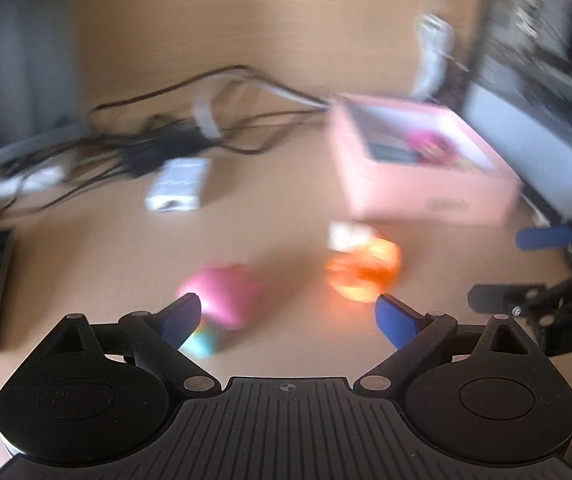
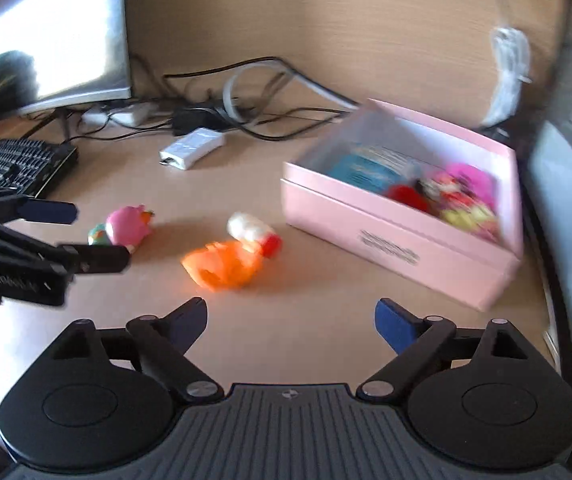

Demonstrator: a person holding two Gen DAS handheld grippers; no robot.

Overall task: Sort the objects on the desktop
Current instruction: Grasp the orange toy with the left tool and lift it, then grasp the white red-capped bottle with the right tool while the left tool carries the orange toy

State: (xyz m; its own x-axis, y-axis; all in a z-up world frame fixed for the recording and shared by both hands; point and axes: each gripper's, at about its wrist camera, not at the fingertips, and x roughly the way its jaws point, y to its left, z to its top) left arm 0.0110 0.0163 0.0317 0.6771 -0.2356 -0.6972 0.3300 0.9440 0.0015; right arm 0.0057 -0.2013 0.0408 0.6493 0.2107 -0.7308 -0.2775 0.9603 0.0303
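A pink box (image 2: 398,240) stands open on the wooden desk, with several toys inside; it also shows blurred in the left wrist view (image 1: 426,168). On the desk in front lie a pink toy (image 2: 129,226), an orange toy (image 2: 221,266) and a white-and-red toy (image 2: 251,232). In the left wrist view the pink toy (image 1: 223,294) and orange toy (image 1: 366,270) lie just beyond my fingers. My left gripper (image 1: 288,316) is open and empty above them; it also shows in the right wrist view (image 2: 85,236). My right gripper (image 2: 290,320) is open and empty near the desk's front.
A keyboard (image 2: 21,164), a monitor (image 2: 49,36), a white adapter (image 2: 191,148) and tangled cables (image 2: 245,112) sit at the back left. A white bag (image 2: 508,72) hangs behind the box. A grey surface (image 2: 558,216) borders the right edge.
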